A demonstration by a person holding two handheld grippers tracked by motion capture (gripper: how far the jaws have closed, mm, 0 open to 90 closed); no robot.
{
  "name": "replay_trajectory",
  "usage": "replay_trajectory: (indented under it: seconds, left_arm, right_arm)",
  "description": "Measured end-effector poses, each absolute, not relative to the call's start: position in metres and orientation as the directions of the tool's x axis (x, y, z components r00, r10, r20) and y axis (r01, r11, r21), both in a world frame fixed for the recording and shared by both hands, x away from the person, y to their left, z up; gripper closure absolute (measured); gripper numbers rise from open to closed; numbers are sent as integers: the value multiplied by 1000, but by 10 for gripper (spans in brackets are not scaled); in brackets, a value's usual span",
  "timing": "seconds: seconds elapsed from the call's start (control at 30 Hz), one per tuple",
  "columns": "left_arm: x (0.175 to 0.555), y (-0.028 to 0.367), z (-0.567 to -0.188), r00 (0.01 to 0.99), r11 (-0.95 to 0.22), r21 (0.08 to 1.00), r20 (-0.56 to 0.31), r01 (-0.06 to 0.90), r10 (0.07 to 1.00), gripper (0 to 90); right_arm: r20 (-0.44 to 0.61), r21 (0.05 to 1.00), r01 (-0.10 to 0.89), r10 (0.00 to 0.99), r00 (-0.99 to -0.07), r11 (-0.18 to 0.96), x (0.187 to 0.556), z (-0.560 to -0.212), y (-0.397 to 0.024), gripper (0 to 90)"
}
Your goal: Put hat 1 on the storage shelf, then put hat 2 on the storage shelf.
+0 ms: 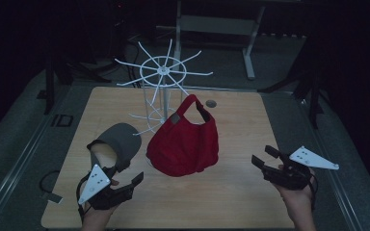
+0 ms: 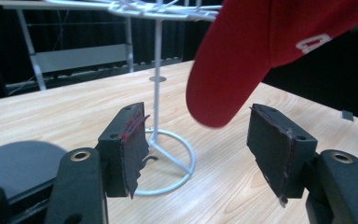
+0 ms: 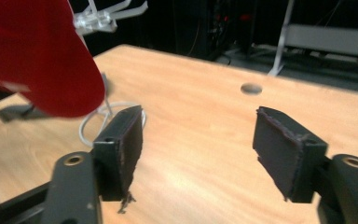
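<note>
High view: we see a red cap point(image 1: 183, 144) hanging on the white rack point(image 1: 163, 72) above mid-bench point(image 1: 231, 202), strap up, crown down; a grey cap point(image 1: 118, 142) lies at its left, just beyond the left tongs point(image 1: 125, 180).
Left gripper view: our left tongs point(image 2: 198, 144) are spread, empty; the red cap's brim point(image 2: 223, 79) points down between them.
Right gripper view: our right tongs point(image 3: 198, 149) are spread, empty, with the red cap point(image 3: 42, 60) at upper left.

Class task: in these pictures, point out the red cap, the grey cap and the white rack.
red cap point(image 1: 185, 142), high view, front of the crown.
grey cap point(image 1: 121, 138), high view, top of the crown.
white rack point(image 1: 163, 70), high view, hub of the spokes.
</note>
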State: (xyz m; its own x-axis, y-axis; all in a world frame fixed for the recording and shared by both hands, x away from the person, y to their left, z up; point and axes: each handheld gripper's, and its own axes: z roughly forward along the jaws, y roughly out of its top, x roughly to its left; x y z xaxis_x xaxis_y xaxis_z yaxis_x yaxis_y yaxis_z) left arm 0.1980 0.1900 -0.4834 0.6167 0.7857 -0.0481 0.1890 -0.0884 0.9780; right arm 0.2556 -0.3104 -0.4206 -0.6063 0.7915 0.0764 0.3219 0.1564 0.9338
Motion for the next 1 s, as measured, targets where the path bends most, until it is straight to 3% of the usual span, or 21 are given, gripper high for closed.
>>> replay_trajectory:
  seconds: [0.2, 0.37, 0.43, 0.63, 0.77, 1.0]
  left_arm:
    - [197, 203, -495, 591, -97, 976, -39, 197, 806, 383]
    - [194, 220, -506, 487, -119, 965, -10, 233, 873, 350]
    - [192, 227, -507, 458, -128, 960, 0, 248, 889, 297]
    - [192, 272, -520, 327, -85, 939, -30, 333, 944, 275]
    - [198, 293, -534, 301, -53, 907, -83, 418, 950, 254]
    - [208, 300, -550, 301, -79, 871, -82, 485, 950, 250]
  right_arm:
    - [35, 912, 341, 784, -620, 229, 256, -454, -311, 246]
    - [69, 889, 393, 782, -619, 233, 260, -479, -316, 142]
    - [100, 885, 410, 769, -632, 222, 261, -484, -319, 136]
    - [116, 874, 434, 774, -622, 218, 262, -500, -328, 127]
    - [111, 873, 439, 790, -603, 212, 262, -508, -333, 120]
    - [93, 873, 442, 822, -563, 205, 263, -519, -342, 119]
